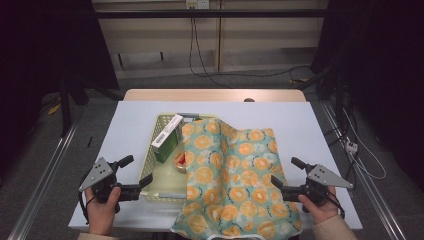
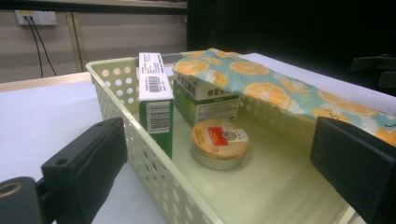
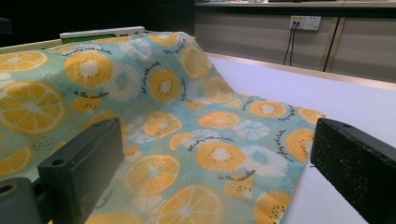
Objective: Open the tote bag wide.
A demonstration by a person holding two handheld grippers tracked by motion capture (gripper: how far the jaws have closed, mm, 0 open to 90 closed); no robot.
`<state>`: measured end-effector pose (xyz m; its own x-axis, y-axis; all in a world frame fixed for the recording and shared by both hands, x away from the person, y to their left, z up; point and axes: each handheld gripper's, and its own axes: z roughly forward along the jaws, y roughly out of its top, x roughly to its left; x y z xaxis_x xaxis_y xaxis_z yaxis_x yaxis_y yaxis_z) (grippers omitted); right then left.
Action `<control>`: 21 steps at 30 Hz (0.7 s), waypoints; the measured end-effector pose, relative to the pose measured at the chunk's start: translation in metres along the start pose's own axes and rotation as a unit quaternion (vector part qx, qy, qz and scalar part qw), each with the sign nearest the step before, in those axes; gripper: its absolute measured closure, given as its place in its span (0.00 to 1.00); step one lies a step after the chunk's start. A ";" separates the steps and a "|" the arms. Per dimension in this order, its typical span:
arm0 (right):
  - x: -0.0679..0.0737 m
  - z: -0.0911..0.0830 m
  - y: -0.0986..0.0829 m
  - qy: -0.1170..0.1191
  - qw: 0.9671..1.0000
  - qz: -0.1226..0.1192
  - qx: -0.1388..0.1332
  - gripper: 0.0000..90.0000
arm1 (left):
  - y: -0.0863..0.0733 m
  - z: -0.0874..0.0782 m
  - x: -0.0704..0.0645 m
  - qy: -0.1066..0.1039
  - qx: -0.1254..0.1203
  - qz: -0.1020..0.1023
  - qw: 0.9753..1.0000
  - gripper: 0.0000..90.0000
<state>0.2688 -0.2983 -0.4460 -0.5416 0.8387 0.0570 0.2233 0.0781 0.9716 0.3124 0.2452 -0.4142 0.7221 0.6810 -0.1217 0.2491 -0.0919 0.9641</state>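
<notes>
Your cloth (image 1: 235, 180) covers approx. the right half of the basket (image 1: 161, 192) and hangs over the desk's front edge; boxes (image 1: 167, 137) and a tin (image 1: 179, 160) are not yet covered. Left gripper (image 1: 145, 181) at the basket's front-left corner, right gripper (image 1: 276, 182) over the cloth; both jaws wide, holding nothing. Left half remains, I think.

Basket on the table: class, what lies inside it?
The basket holds an upright green box, a second box and a round tin. The orange-print cloth hides its right side.
</notes>
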 end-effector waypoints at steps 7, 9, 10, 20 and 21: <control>-0.002 0.000 0.001 -0.001 1.000 0.002 0.001 0.02 | 0.001 -0.001 0.000 -0.002 -0.006 -0.001 1.000 0.05; -0.003 0.001 0.002 -0.003 1.000 0.003 0.001 0.03 | 0.002 -0.001 0.000 -0.003 -0.006 0.000 1.000 0.05; -0.003 0.001 0.002 -0.003 1.000 0.004 0.000 0.03 | 0.002 -0.001 0.000 -0.003 -0.006 0.000 1.000 0.05; -0.014 0.004 0.011 -0.013 1.000 0.013 0.006 0.04 | 0.002 0.001 -0.002 -0.004 -0.002 0.000 1.000 0.05; -0.015 0.006 0.012 -0.014 1.000 0.014 0.007 0.04 | 0.002 0.001 -0.002 -0.003 0.001 0.000 1.000 0.05</control>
<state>0.2844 -0.3071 -0.4364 -0.5123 0.8552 0.0784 0.2501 0.0612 0.9663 0.3120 0.2430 -0.4122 0.7255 0.6771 -0.1230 0.2499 -0.0927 0.9638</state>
